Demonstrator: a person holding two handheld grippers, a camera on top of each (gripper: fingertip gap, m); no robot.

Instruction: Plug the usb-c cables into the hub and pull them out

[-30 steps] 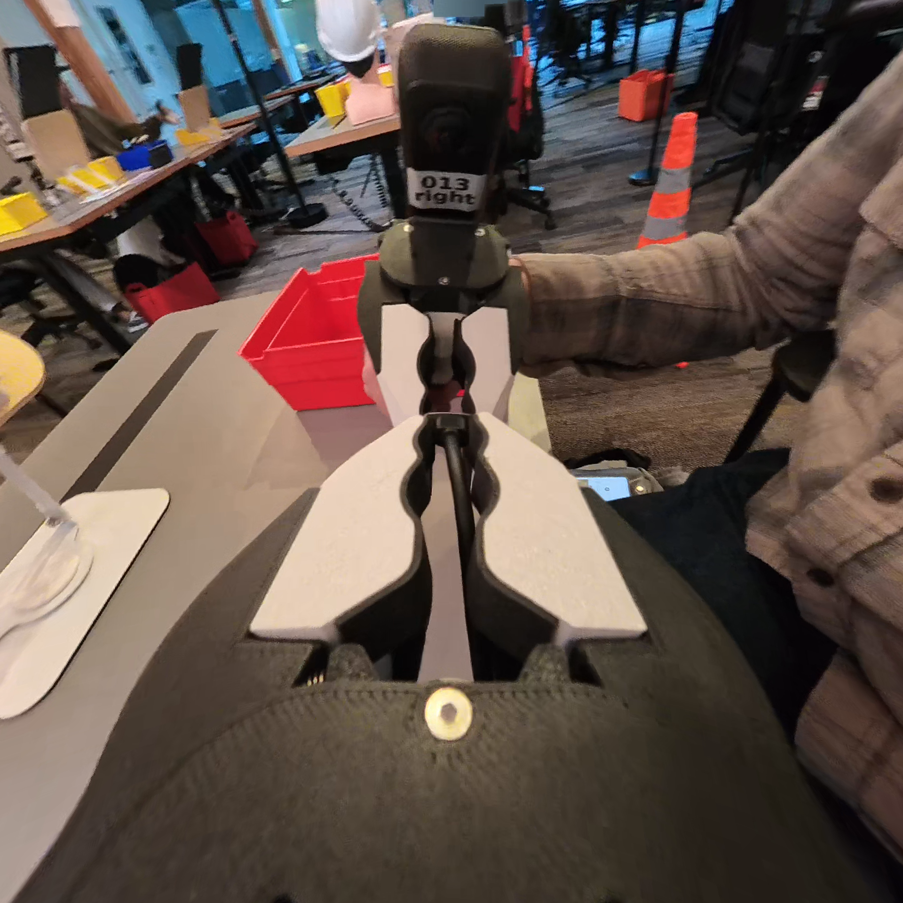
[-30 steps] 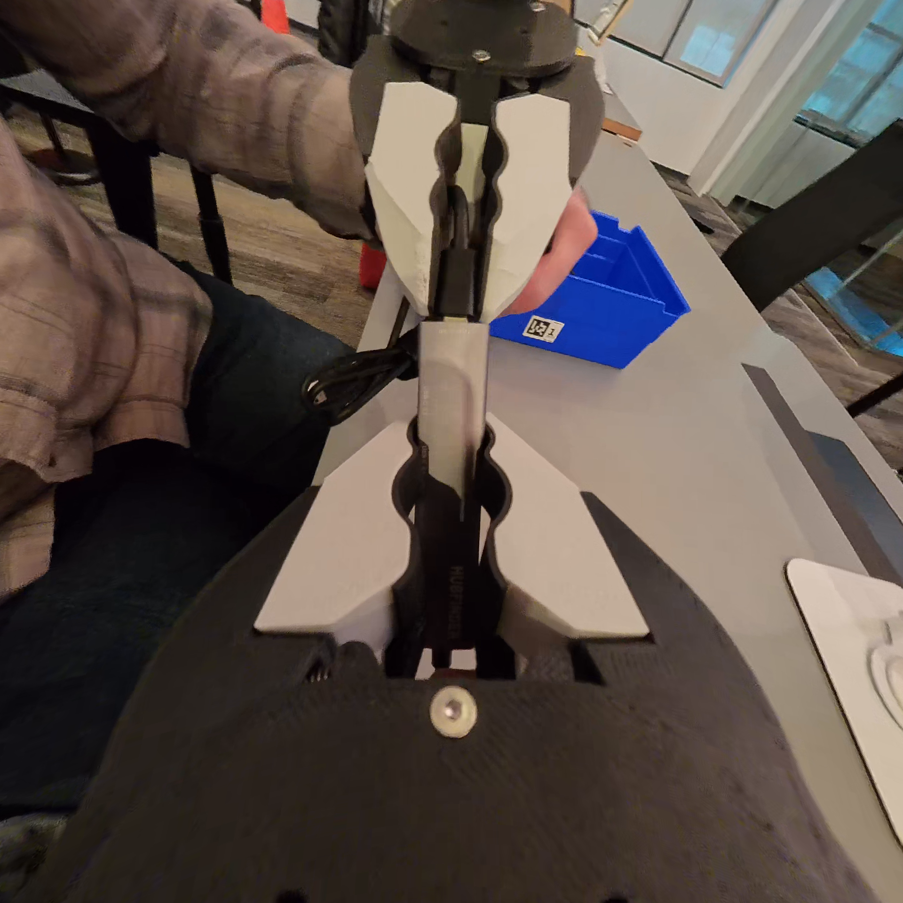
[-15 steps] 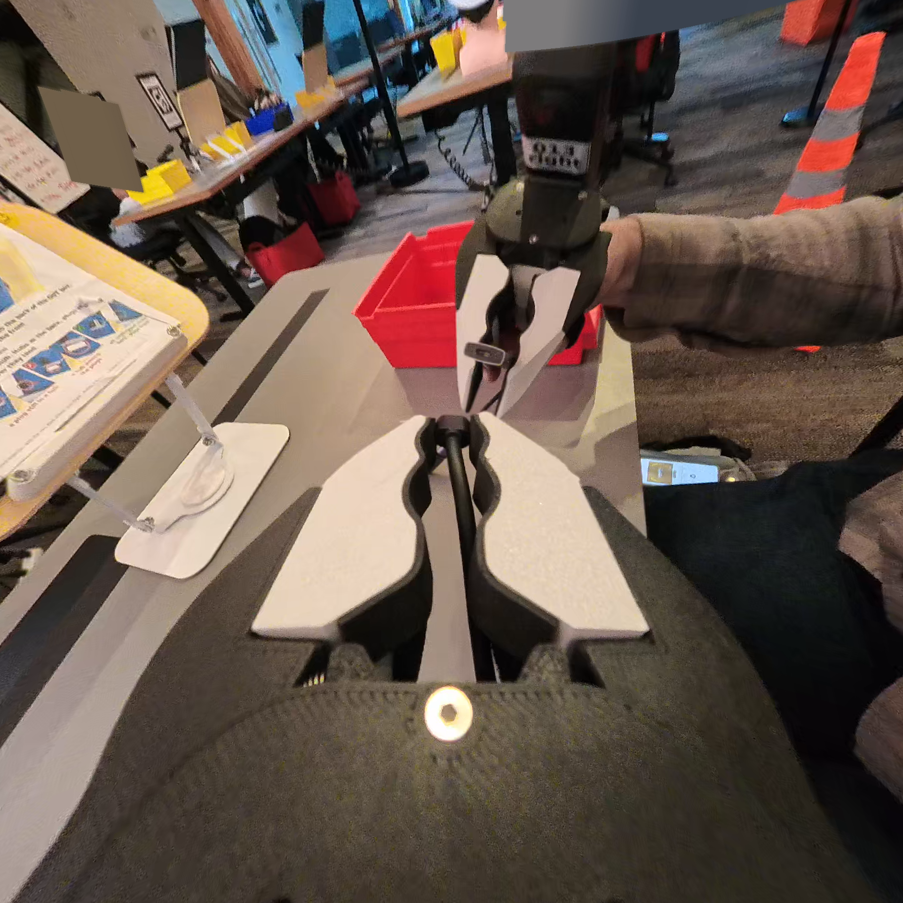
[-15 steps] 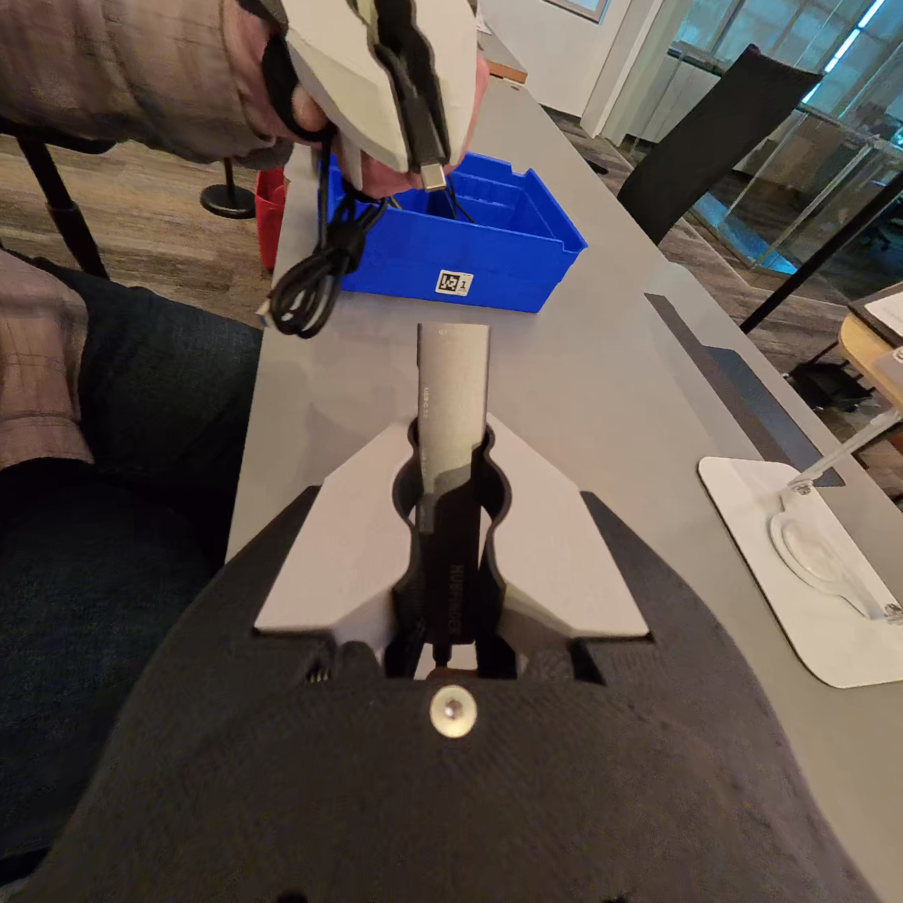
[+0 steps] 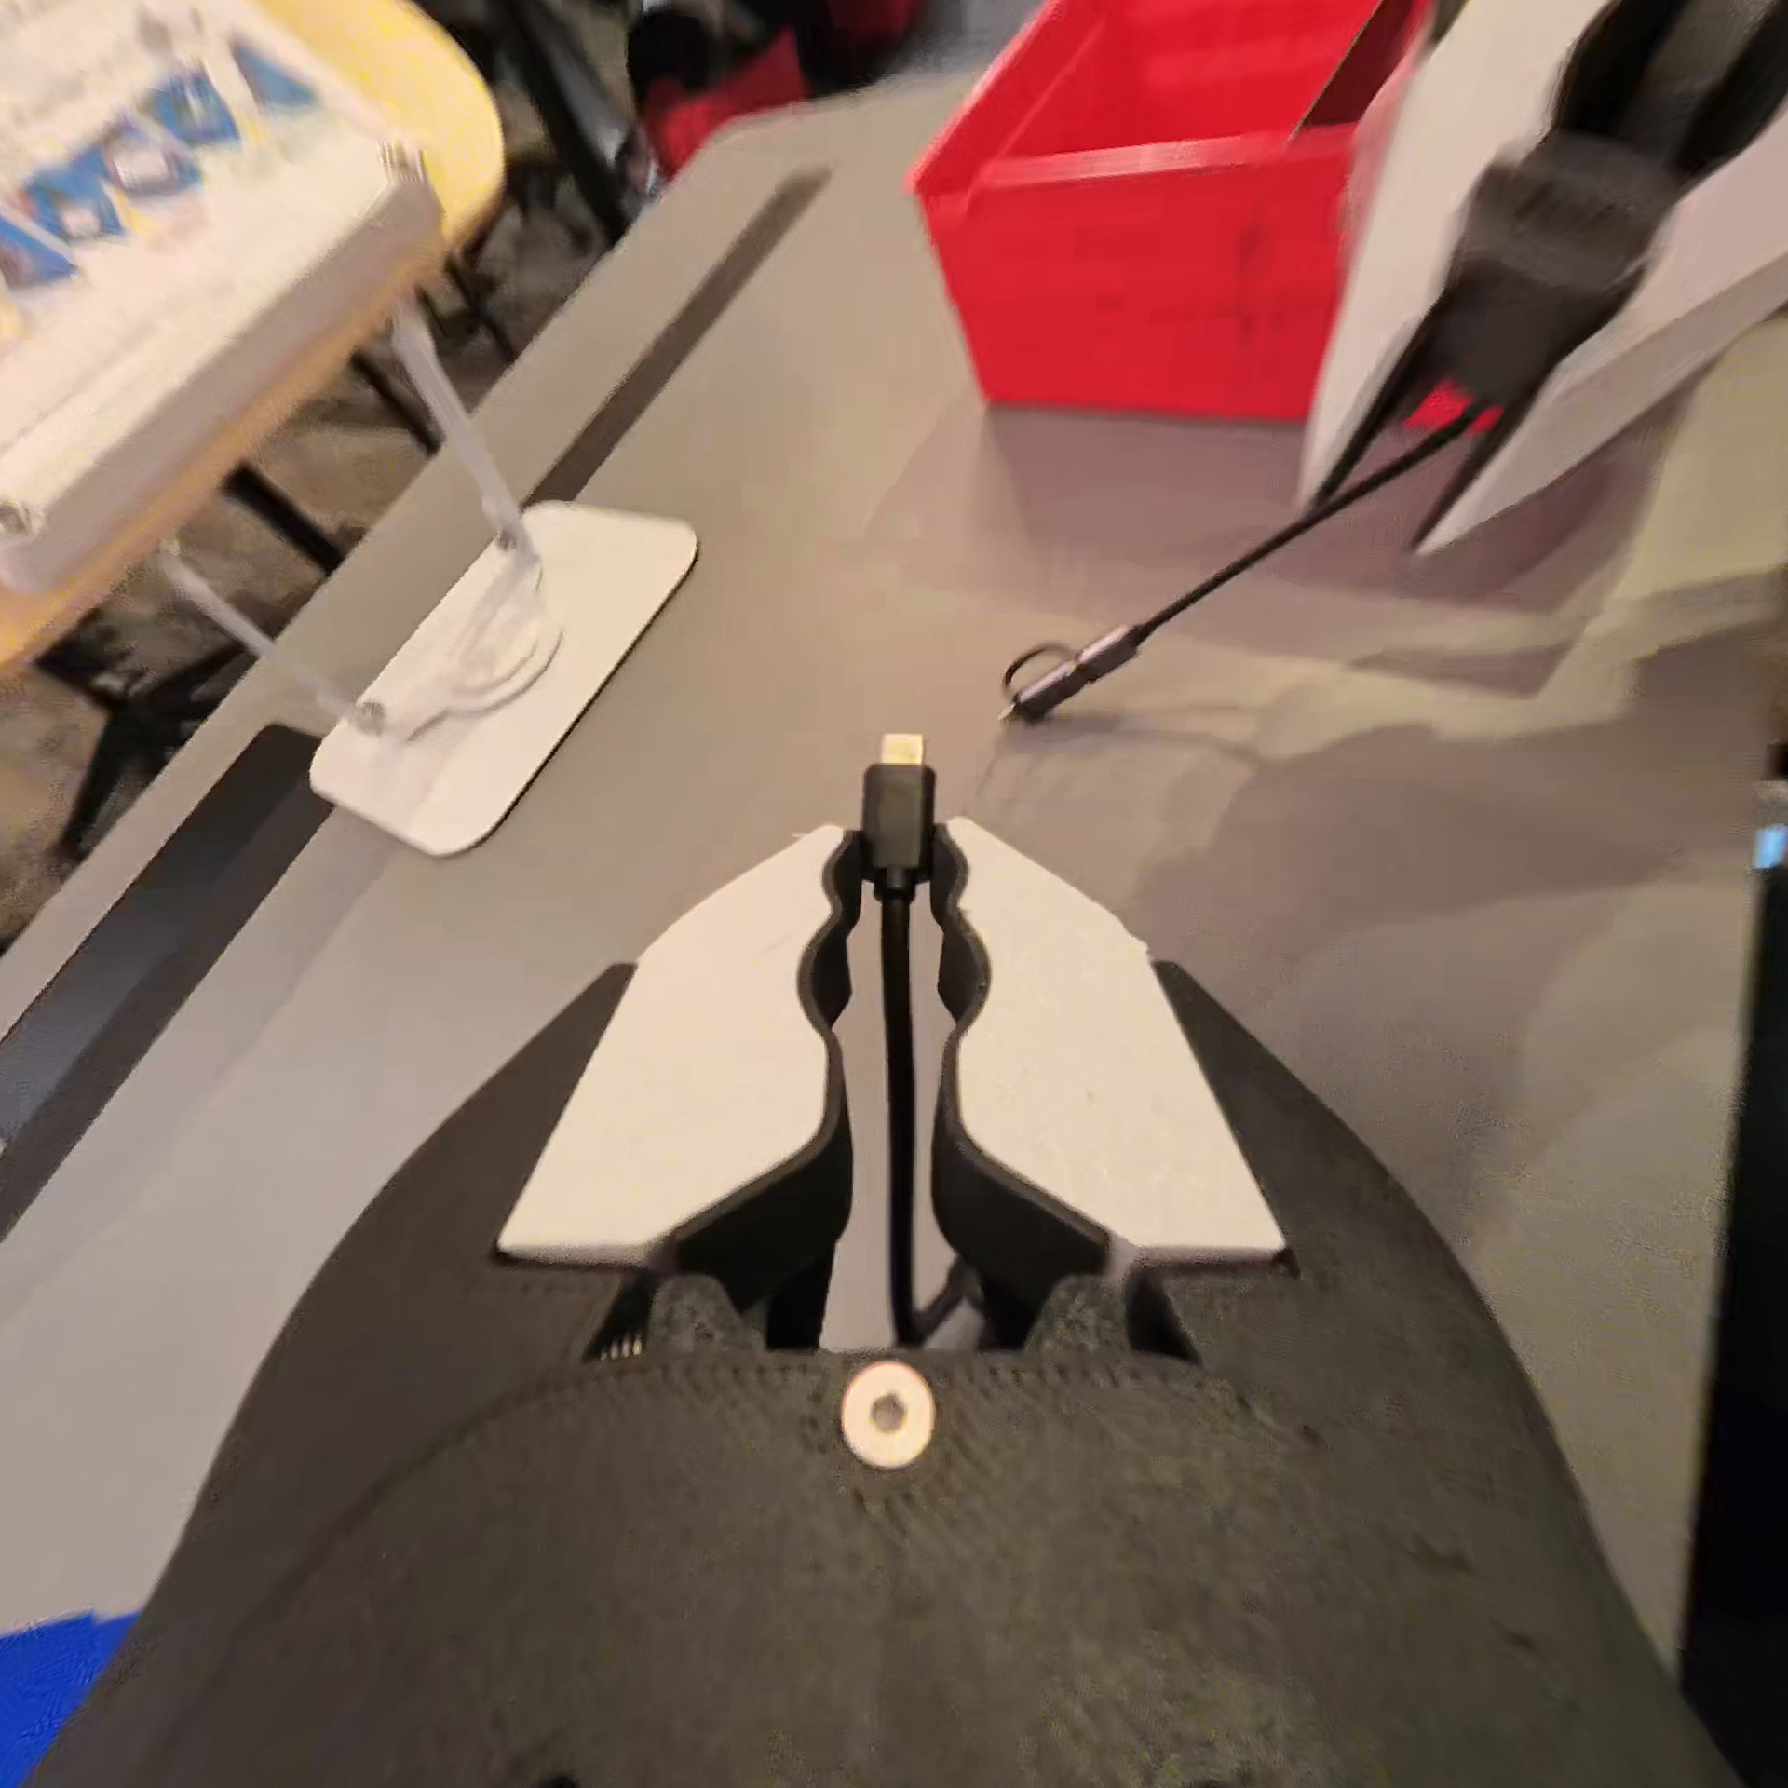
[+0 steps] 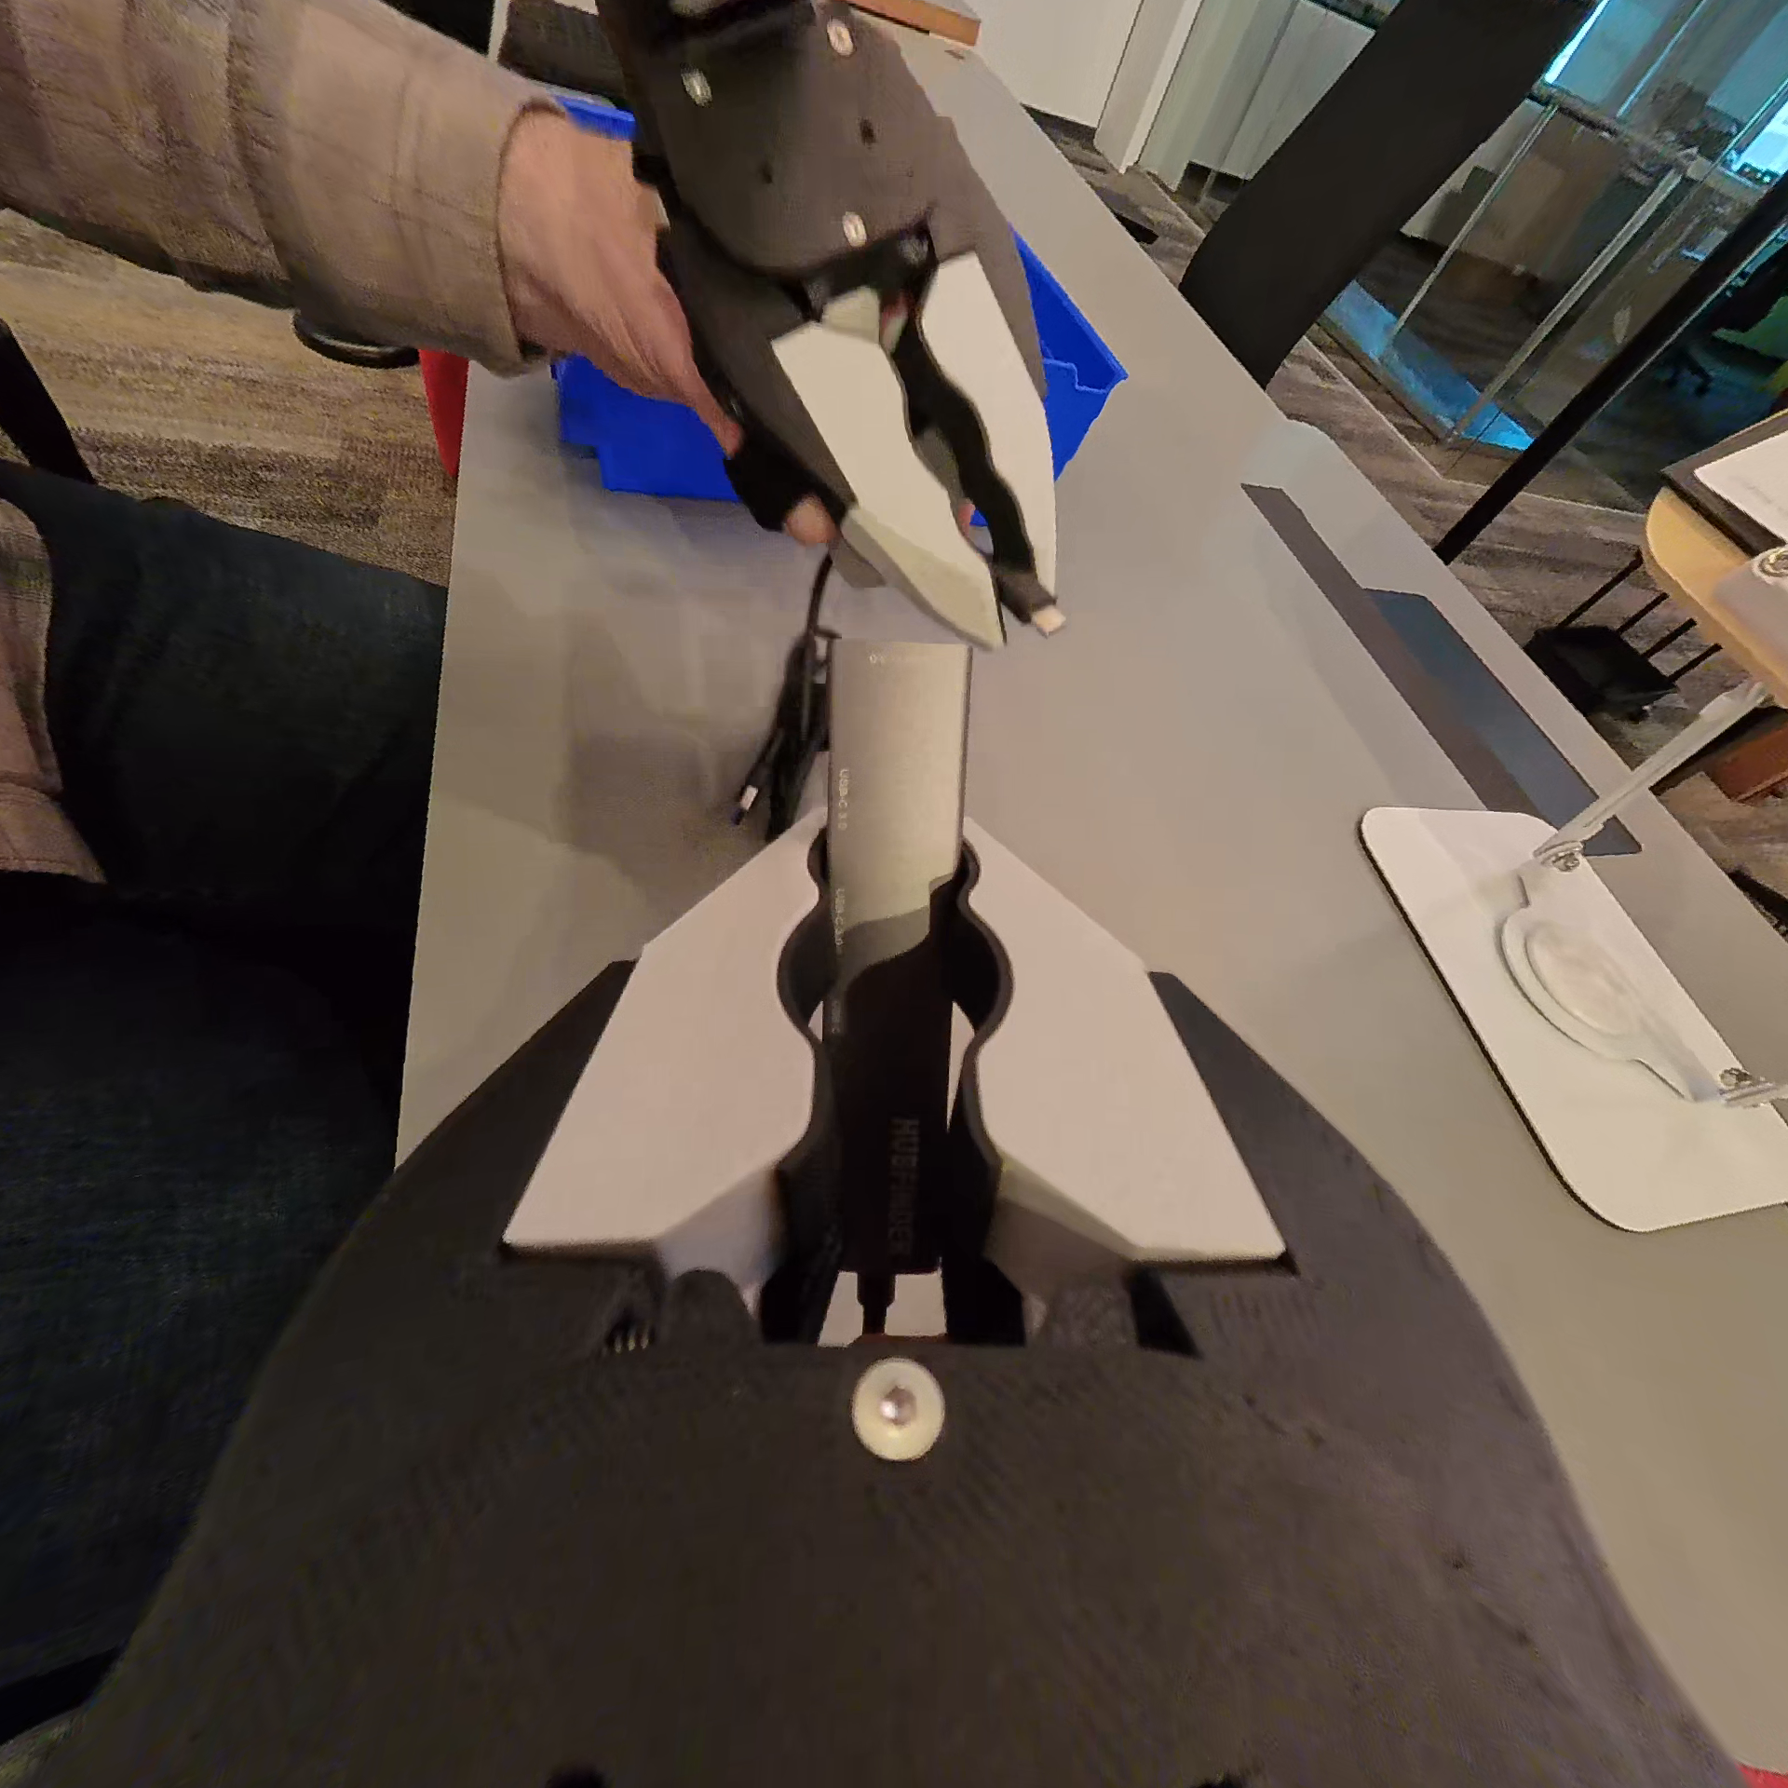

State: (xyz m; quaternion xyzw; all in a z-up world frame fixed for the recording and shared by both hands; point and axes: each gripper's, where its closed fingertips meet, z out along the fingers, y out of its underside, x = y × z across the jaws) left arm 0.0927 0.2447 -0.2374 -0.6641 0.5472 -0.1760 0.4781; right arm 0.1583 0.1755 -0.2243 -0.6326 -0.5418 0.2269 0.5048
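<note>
Left wrist view blurred: left hand-held gripper (image 5: 900,840) clamps cable plug (image 5: 900,811); right hand-held gripper (image 6: 898,851) clamps hub (image 6: 898,764).

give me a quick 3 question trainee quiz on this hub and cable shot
1. True or false: the usb-c cable is plugged into the hub.
2. Which gripper holds the hub? A) left gripper B) right gripper
3. Fill in: the bin behind the left gripper in the right wrist view is ____.

Key: 1 false, its metal tip is bare and clear of the hub; 2 B; 3 blue.
</note>
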